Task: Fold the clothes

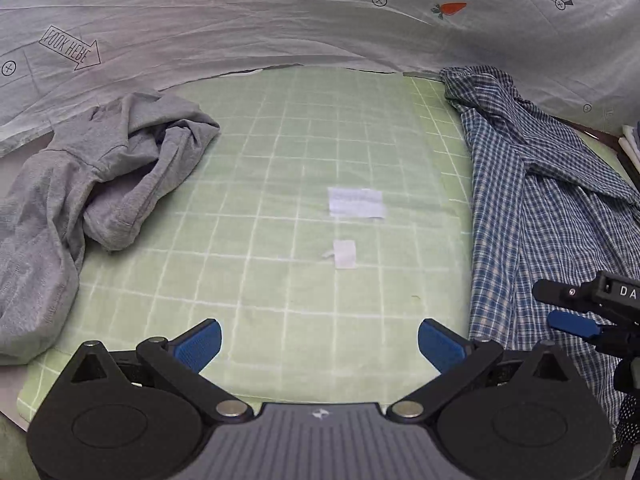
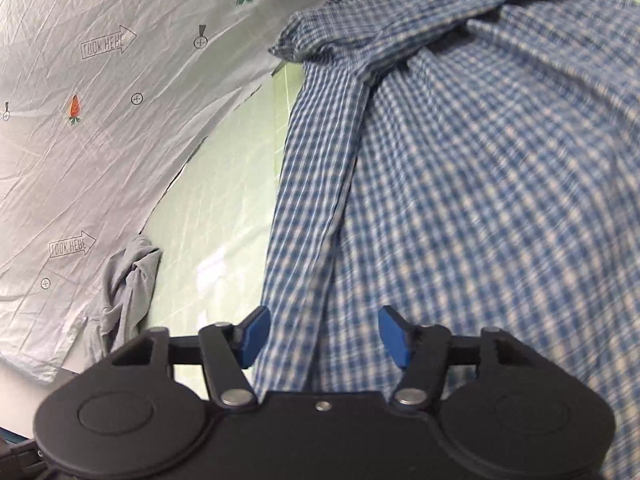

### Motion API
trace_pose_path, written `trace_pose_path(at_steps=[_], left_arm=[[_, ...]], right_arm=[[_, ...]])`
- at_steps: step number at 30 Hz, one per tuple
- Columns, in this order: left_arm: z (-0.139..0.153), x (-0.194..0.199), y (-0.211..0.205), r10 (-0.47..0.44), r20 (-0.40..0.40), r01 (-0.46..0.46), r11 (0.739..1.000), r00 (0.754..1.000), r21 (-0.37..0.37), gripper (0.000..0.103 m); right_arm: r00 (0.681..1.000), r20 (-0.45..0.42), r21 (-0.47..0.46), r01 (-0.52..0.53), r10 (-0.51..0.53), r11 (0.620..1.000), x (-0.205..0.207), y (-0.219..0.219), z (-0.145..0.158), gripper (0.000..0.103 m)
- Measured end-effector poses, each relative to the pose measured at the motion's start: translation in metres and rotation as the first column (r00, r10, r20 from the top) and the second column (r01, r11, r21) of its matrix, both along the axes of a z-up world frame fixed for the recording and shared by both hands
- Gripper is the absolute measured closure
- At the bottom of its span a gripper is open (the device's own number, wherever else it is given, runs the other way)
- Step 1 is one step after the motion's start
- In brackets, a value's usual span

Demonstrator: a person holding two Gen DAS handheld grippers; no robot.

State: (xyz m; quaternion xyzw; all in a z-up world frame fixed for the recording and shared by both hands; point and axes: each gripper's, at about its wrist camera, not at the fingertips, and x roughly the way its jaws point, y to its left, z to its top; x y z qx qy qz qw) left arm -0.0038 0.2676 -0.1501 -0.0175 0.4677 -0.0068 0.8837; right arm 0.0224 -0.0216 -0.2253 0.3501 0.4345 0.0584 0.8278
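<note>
Nothing looks folded yet, so I judge the task to be at its beginning. The left gripper (image 1: 320, 346) has its blue fingers wide apart and holds nothing; it hangs over a bare part of the green grid mat (image 1: 280, 184). To its left, the grey garment (image 1: 100, 184) lies crumpled in a heap, partly on the mat and partly on the white printed sheet (image 1: 200, 20) beyond it. Ahead of this gripper, two small white paper pieces (image 1: 356, 202) rest on the mat.

To its right lies the blue checked shirt (image 1: 540, 208), spread loosely with a bunched fold across its upper part. The right gripper (image 2: 324, 336) is directly above this shirt, near its left edge. Its fingers stand half apart, with shirt cloth seen between them, but the pads do not appear to press on it; no grip is made.

Both garments are left to do: each must be spread flat, folded and put aside. The shirt seems to be the first one.
</note>
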Motion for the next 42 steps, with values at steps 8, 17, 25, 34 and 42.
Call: trace_pose_path(at_steps=[8,17,25,34,42], left_arm=[[-0.007,-0.006,0.027,-0.049,-0.020,0.049,0.999,0.999,-0.002,0.000],[-0.009,0.003,0.018,-0.103,-0.014,0.103,0.994,0.995,-0.043,0.000],[-0.011,0.016,-0.023,-0.168,-0.015,0.167,0.983,0.986,-0.080,0.000],[-0.015,0.016,-0.121,-0.319,-0.036,0.315,0.945,0.947,-0.087,0.000],[-0.031,0.004,-0.180,-0.349,-0.100,0.346,0.937,0.932,-0.049,0.000]], right_arm=[[0.999,-0.035,0.023,0.026,-0.025,0.999,-0.004,0.033,-0.007,0.069],[0.999,-0.013,0.028,0.039,-0.039,0.999,-0.012,0.025,0.007,0.099],[0.996,0.079,-0.026,0.050,-0.048,0.998,-0.027,-0.005,0.036,0.100],[0.994,0.082,-0.128,0.076,-0.066,0.989,-0.038,-0.064,0.050,0.100],[0.997,0.058,-0.260,-0.037,0.054,0.965,-0.021,-0.095,0.052,0.100]])
